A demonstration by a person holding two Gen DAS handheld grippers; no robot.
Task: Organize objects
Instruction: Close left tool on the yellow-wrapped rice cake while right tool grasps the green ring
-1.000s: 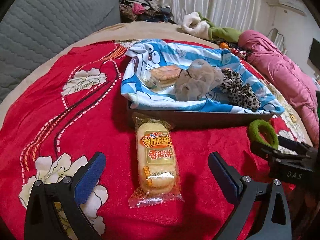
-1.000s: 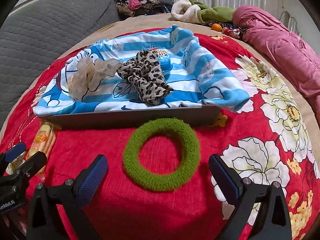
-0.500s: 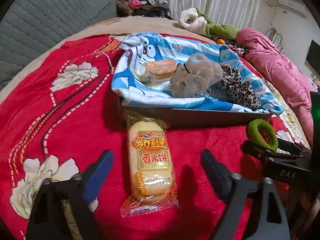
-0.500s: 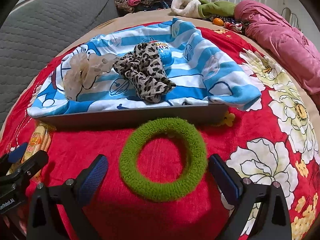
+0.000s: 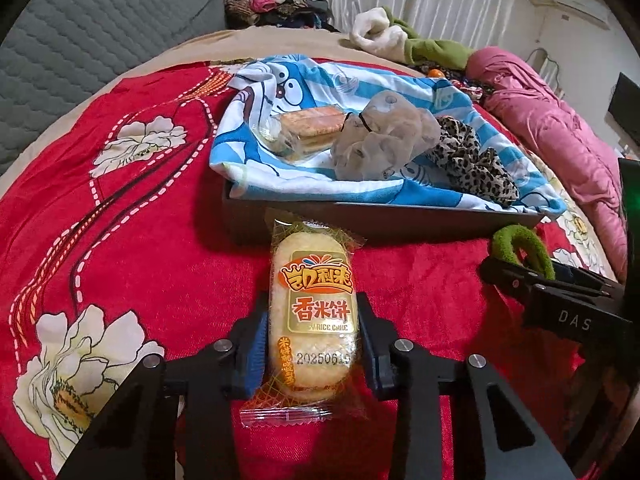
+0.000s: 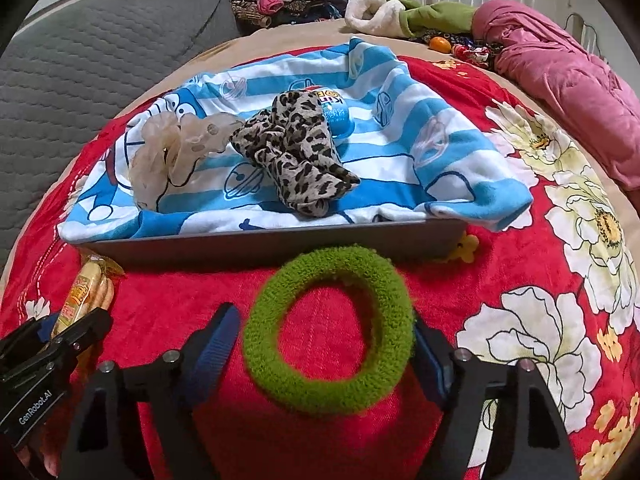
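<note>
- My left gripper [image 5: 312, 340] is closing on the crinkly clear-and-orange wrapped oval rice cake packet [image 5: 313, 312], low in the middle of the left view. The blue pads look pressed against its long sides, the narrowest span, which I judge the firmest place to pinch a slippery wrapper.
- My right gripper [image 6: 326, 344] is closing around the fuzzy green terry hair ring [image 6: 328, 328], low centre in the right view. The right pad touches the ring's outer edge and dents it; the left pad stands just beside it, so no firm hold yet.
- Both items lie on the red velvety bedspread with white flowers [image 5: 140, 240], just in front of the dark rigid tray [image 5: 360, 220], the likely destination.
- The tray is lined with a soft blue-and-white striped cartoon towel [image 6: 400, 152], which cushions its contents and drapes over the rim.
- Sorted in it: a clear-wrapped sandwich biscuit [image 5: 308, 126] at the upper left of the tray, a sheer beige dotted scrunchie [image 5: 380, 140] and a leopard-print fabric scrunchie [image 6: 296, 152], bunched and floppy, touching each other.
</note>
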